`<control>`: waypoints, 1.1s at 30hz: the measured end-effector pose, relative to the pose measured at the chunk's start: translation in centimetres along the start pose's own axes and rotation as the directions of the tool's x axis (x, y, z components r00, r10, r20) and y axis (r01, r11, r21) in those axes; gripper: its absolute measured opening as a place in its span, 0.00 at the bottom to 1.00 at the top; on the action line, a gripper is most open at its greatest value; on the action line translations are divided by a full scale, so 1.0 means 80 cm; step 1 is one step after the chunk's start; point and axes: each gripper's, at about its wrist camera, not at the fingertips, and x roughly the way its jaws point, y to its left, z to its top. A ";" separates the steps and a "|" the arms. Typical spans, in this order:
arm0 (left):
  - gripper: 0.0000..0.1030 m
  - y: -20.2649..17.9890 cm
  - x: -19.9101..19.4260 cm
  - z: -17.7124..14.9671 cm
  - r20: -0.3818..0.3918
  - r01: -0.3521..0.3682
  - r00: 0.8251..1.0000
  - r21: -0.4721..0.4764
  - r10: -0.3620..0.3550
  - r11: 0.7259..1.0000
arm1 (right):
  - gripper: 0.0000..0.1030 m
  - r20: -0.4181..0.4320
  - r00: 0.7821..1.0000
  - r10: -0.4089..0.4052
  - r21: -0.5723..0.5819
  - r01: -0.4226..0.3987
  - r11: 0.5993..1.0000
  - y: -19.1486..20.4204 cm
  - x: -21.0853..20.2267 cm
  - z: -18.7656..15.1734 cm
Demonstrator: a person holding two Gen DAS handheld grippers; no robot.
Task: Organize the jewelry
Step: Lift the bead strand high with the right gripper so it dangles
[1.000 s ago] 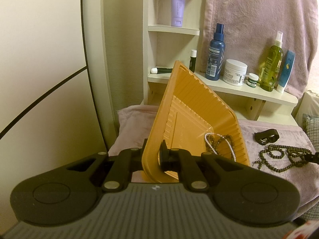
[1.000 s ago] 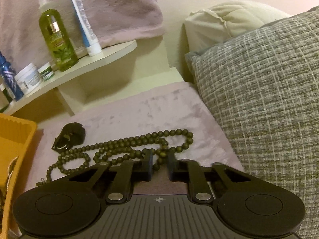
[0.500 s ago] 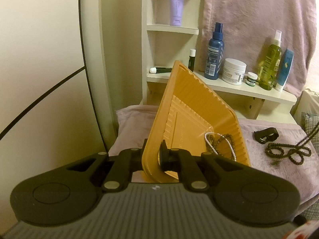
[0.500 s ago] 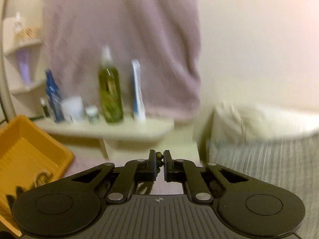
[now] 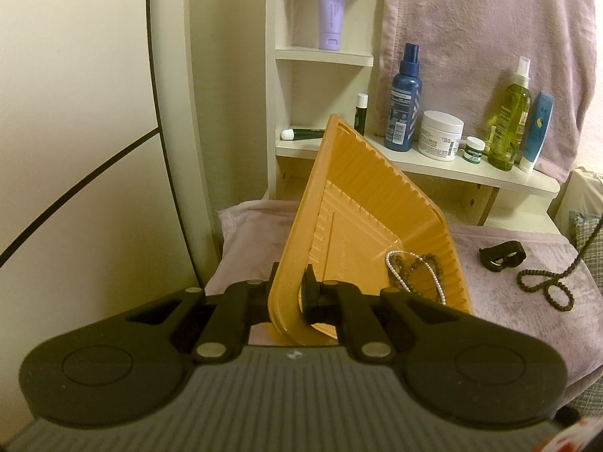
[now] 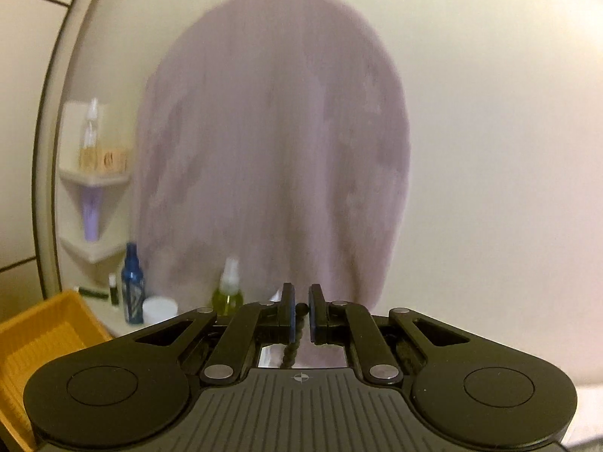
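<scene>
My left gripper (image 5: 290, 293) is shut on the near rim of an orange tray (image 5: 361, 218) and holds it tilted up on its right side. A pearl strand and a dark bead bracelet (image 5: 412, 269) lie in the tray's low corner. My right gripper (image 6: 300, 314) is shut on a dark bead necklace (image 6: 292, 346) and holds it high; the strand hangs down and its lower loops (image 5: 546, 282) still rest on the pink cloth. The tray's corner also shows in the right wrist view (image 6: 41, 335). A black ring-like piece (image 5: 503, 256) lies on the cloth.
A white shelf (image 5: 471, 169) behind the tray carries a blue spray bottle (image 5: 405, 101), a white jar (image 5: 441, 135), a green bottle (image 5: 510, 120) and a blue tube. A pink towel (image 6: 271, 150) hangs on the wall. A grey pillow (image 5: 588, 233) is at the right.
My right gripper closed on the bead necklace and rose steeply, tilting up toward the wall. The necklace is drawn up off the cloth, with fewer loops lying there. The left gripper and tray stayed nearly still.
</scene>
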 end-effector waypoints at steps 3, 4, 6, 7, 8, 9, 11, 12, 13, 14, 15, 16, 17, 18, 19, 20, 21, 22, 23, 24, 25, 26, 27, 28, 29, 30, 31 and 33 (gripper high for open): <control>0.07 0.000 0.000 0.000 0.000 0.000 1.000 0.000 0.000 1.000 | 0.07 0.029 1.000 0.010 -0.020 -0.010 1.000 -0.003 -0.003 0.024; 0.07 0.000 0.000 0.000 0.000 0.000 1.000 -0.001 0.000 1.000 | 0.07 0.040 0.999 0.015 -0.031 -0.014 0.999 -0.003 -0.004 0.032; 0.07 0.000 0.000 0.000 0.000 -0.001 1.000 0.001 0.001 1.000 | 0.07 0.063 0.998 0.028 -0.055 -0.025 0.998 -0.001 -0.008 0.049; 0.07 0.001 0.000 0.000 0.000 0.000 1.000 0.001 0.000 1.000 | 0.07 0.070 0.997 0.037 -0.066 -0.032 0.997 0.001 -0.010 0.055; 0.07 0.001 0.000 0.000 0.000 0.000 1.000 0.001 0.000 1.000 | 0.07 0.079 0.996 0.047 -0.080 -0.040 0.996 0.005 -0.011 0.064; 0.07 0.000 0.000 0.000 0.000 0.000 1.000 0.001 0.000 1.000 | 0.07 0.091 0.994 0.057 -0.092 -0.048 0.995 0.009 -0.012 0.072; 0.07 0.000 0.000 0.000 0.001 -0.001 1.000 0.003 0.001 1.000 | 0.07 0.112 0.991 0.075 -0.118 -0.061 0.991 0.017 -0.014 0.087; 0.07 0.000 -0.001 0.001 0.001 -0.001 1.000 0.003 0.001 1.000 | 0.07 0.124 0.989 0.080 -0.132 -0.064 0.989 0.021 -0.016 0.093; 0.07 -0.001 -0.002 0.000 0.002 0.000 1.000 0.003 0.000 1.000 | 0.07 0.133 0.987 0.087 -0.143 -0.068 0.987 0.024 -0.016 0.101; 0.07 -0.002 -0.002 0.000 0.002 -0.001 1.000 0.004 0.001 1.000 | 0.07 0.140 0.986 0.095 -0.148 -0.074 0.986 0.027 -0.017 0.107; 0.07 -0.002 -0.003 0.000 0.003 -0.001 1.000 0.005 0.001 1.000 | 0.07 0.144 0.984 0.105 -0.152 -0.083 0.985 0.030 -0.016 0.113; 0.07 -0.002 -0.003 0.000 0.003 0.000 1.000 0.004 0.000 1.000 | 0.07 0.148 0.982 0.117 -0.157 -0.093 0.983 0.033 -0.016 0.119; 0.07 -0.002 -0.003 0.000 0.003 0.001 1.000 0.003 -0.001 1.000 | 0.07 0.153 0.980 0.127 -0.165 -0.102 0.981 0.037 -0.016 0.124; 0.07 -0.002 -0.003 0.000 0.003 0.001 1.000 0.003 -0.001 1.000 | 0.07 0.158 0.978 0.137 -0.176 -0.109 0.978 0.042 -0.016 0.130; 0.07 -0.002 -0.003 0.000 0.003 0.002 1.000 0.003 -0.002 1.000 | 0.07 0.164 0.976 0.145 -0.186 -0.114 0.976 0.046 -0.017 0.134; 0.07 -0.002 -0.004 0.000 0.003 0.002 1.000 0.005 -0.002 1.000 | 0.07 0.169 0.973 0.155 -0.200 -0.120 0.972 0.052 -0.017 0.140; 0.07 -0.002 -0.004 0.000 0.003 0.003 1.000 0.004 -0.003 1.000 | 0.07 0.174 0.971 0.165 -0.210 -0.127 0.969 0.057 -0.017 0.144; 0.07 -0.002 -0.004 0.000 0.003 0.004 1.000 0.004 -0.004 1.000 | 0.07 0.179 0.968 0.176 -0.218 -0.136 0.966 0.062 -0.016 0.149; 0.07 -0.001 -0.004 0.000 0.003 0.004 1.000 0.004 -0.004 1.000 | 0.07 0.183 0.964 0.191 -0.223 -0.148 0.963 0.068 -0.016 0.154; 0.07 -0.001 -0.004 -0.001 0.003 0.004 1.000 0.004 -0.004 1.000 | 0.07 0.188 0.960 0.206 -0.228 -0.162 0.960 0.073 -0.015 0.159; 0.07 -0.001 -0.004 0.000 0.002 0.004 1.000 0.003 -0.004 1.000 | 0.07 0.193 0.957 0.218 -0.232 -0.172 0.957 0.079 -0.012 0.163; 0.07 -0.001 -0.004 0.000 0.001 0.005 1.000 0.004 -0.005 1.000 | 0.07 0.197 0.952 0.234 -0.236 -0.186 0.954 0.086 -0.010 0.168; 0.07 -0.001 -0.004 0.000 0.001 0.006 1.000 0.005 -0.006 1.000 | 0.07 0.200 0.946 0.254 -0.238 -0.205 0.949 0.093 -0.008 0.173; 0.07 -0.001 -0.004 0.000 0.002 0.006 1.000 0.006 -0.006 1.000 | 0.07 0.200 0.942 0.270 -0.241 -0.220 0.945 0.099 -0.008 0.177; 0.07 -0.001 -0.004 0.000 0.002 0.006 1.000 0.006 -0.006 1.000 | 0.07 0.203 0.936 0.288 -0.248 -0.235 0.940 0.107 -0.006 0.181; 0.07 -0.001 -0.004 0.000 0.002 0.006 1.000 0.005 -0.006 1.000 | 0.07 0.206 0.929 0.306 -0.261 -0.249 0.933 0.117 -0.003 0.184; 0.07 -0.001 -0.004 0.000 0.002 0.006 1.000 0.005 -0.006 1.000 | 0.07 0.209 0.924 0.321 -0.271 -0.261 0.926 0.126 -0.001 0.188; 0.07 0.000 -0.004 0.000 0.000 0.008 1.000 0.004 -0.008 1.000 | 0.07 0.210 0.912 0.352 -0.286 -0.287 0.914 0.144 0.006 0.194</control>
